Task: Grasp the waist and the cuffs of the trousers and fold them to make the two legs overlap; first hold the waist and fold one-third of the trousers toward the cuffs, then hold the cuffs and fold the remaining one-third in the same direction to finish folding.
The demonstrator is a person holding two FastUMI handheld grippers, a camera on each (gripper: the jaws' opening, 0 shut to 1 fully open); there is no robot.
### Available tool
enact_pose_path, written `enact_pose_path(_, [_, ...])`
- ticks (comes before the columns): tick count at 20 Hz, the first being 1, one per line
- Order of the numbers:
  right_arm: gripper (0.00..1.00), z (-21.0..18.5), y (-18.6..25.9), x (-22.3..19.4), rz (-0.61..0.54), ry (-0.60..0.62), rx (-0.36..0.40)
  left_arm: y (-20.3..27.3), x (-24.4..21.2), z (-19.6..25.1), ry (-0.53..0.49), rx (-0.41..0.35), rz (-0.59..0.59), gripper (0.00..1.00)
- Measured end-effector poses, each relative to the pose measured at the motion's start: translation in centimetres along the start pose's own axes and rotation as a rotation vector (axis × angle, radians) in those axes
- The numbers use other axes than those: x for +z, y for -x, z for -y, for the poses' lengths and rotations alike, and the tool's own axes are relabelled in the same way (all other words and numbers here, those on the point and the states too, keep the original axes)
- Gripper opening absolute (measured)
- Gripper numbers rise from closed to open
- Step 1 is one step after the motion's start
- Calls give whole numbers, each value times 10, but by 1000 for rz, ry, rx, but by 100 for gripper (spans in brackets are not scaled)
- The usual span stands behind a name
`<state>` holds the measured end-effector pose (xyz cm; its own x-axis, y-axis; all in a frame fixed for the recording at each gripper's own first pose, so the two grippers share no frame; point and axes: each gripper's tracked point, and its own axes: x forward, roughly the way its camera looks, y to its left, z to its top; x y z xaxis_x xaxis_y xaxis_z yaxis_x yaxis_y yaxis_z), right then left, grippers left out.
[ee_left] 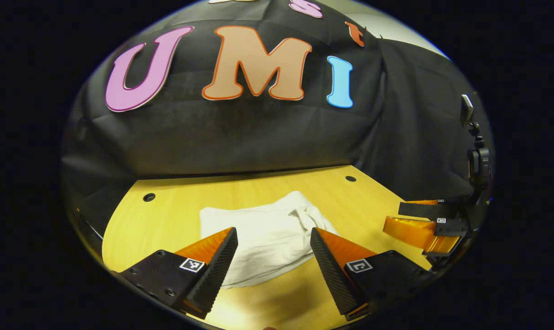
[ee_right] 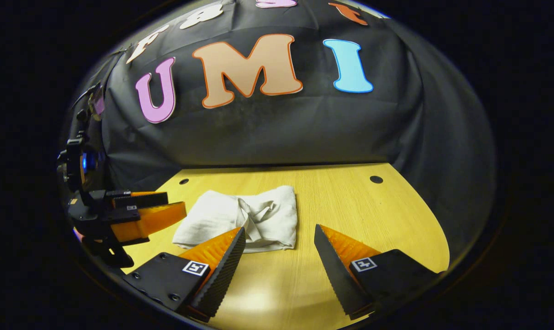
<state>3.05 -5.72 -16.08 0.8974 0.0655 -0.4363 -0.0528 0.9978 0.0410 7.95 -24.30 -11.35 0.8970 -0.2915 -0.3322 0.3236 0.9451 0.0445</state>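
Trousers [ee_left: 268, 233], white and soft, lie bunched in a folded heap on the yellow wooden table [ee_left: 167, 220]; in the left gripper view the left gripper [ee_left: 273, 245] hangs over them, ridged fingers spread, hiding the near corners. The right gripper [ee_left: 423, 224] sits at the edge, cut off. In the right gripper view its fingers are spread, empty, above bare wood beside the crumpled cloth.

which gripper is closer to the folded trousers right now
The left gripper: its open fingers frame the white trousers; the right gripper points beside them.
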Motion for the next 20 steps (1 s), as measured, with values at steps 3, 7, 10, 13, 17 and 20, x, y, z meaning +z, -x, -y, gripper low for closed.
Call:
enact_pose_path(3, [97,-6,12,5,37,4,-16,21,-5,-15,-2,10,-7,96])
enact_pose_path(7, [96,-12,24,6,58,0,-38,35,-14,-30,25,22,-25,96])
enact_pose_path(10, [96,-12,32,3,61,-13,-61,39,-19,-37,49,20,-26,96])
enact_pose_path(13, [96,-12,39,2,67,-7,-79,39,-25,-42,48,21,-43,96])
enact_pose_path(17, [97,-10,45,5,79,-2,-101,39,-25,-43,33,6,-43,96])
enact_pose_path(20, [96,-8,50,7,89,-3,-115,39,-26,-42,25,-4,-51,96])
